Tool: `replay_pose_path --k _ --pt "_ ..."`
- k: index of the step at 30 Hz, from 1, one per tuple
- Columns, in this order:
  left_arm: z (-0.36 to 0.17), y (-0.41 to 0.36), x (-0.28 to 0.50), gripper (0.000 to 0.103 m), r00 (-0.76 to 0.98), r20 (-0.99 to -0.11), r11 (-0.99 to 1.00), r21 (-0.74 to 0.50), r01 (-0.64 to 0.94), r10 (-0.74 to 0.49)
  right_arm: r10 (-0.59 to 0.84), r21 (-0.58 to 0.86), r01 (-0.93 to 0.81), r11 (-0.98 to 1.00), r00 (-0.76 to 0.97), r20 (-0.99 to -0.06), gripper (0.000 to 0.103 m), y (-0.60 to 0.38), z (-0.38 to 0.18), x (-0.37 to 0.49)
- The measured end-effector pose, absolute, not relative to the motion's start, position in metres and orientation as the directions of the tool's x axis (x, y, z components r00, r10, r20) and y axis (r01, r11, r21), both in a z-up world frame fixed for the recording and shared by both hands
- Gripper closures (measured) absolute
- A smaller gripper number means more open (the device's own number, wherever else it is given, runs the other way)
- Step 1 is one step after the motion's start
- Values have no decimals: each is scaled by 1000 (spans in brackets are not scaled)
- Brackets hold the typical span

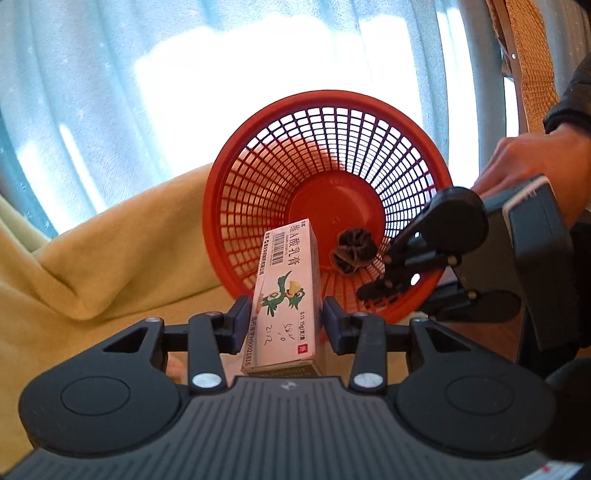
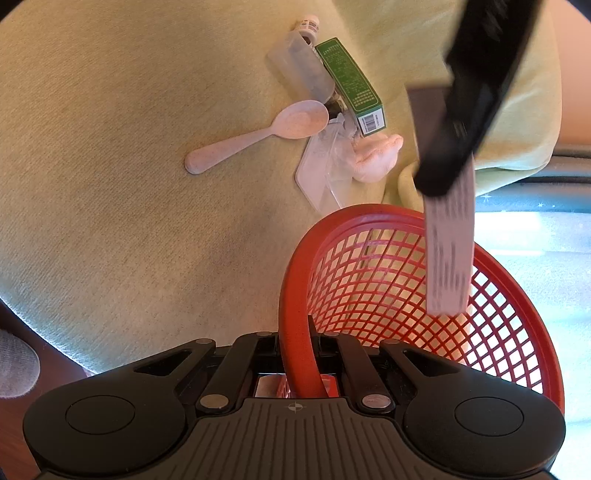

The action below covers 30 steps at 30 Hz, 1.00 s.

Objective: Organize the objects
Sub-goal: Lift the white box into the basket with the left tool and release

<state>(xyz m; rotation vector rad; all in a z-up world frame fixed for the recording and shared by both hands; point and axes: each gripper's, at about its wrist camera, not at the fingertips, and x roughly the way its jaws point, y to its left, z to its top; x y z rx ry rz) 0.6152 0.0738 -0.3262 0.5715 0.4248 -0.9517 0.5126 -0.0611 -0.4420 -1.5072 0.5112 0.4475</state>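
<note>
A white ointment box point(image 1: 284, 280) with a green bird print sits between the pads of my left gripper point(image 1: 286, 314), which is shut on it. The box points into a red mesh basket point(image 1: 258, 177) that is tipped with its mouth toward me. A dark scrunchie point(image 1: 352, 254) lies inside the basket. My right gripper point(image 1: 391, 295) clamps the basket's rim at the right. In the right wrist view, my right gripper point(image 2: 297, 343) is shut on the red rim point(image 2: 291, 295). There the blurred left gripper point(image 2: 443, 177) holds the box point(image 2: 448, 258) above the basket's mouth.
On the yellow-green blanket point(image 2: 129, 184) lie a pale pink spoon point(image 2: 258, 134), a green box point(image 2: 351, 86), a clear plastic container point(image 2: 299, 70), a small bottle point(image 2: 308, 26), a crumpled plastic bag point(image 2: 325, 166) and a pink cloth point(image 2: 376, 158). Pale curtains point(image 1: 147, 92) hang behind the basket.
</note>
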Motion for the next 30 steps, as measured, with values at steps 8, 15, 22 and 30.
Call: replay_pose_path --k 8,15,22,30 --pt "-322 41 628 66 494 -568 409 281 868 -658 -34 -818 -575 25 817 -576 102 -61 -441 512" --pt "-321 22 636 66 479 -564 387 284 877 -673 -31 -817 -576 28 817 -576 102 -62 -441 512" --pt "-324 9 639 63 470 -572 358 305 883 -672 -30 -817 -576 31 816 -577 102 -63 -440 516" --pt "-321 13 637 62 497 -560 370 332 868 -663 -37 -819 -573 29 818 -574 102 -65 -444 513"
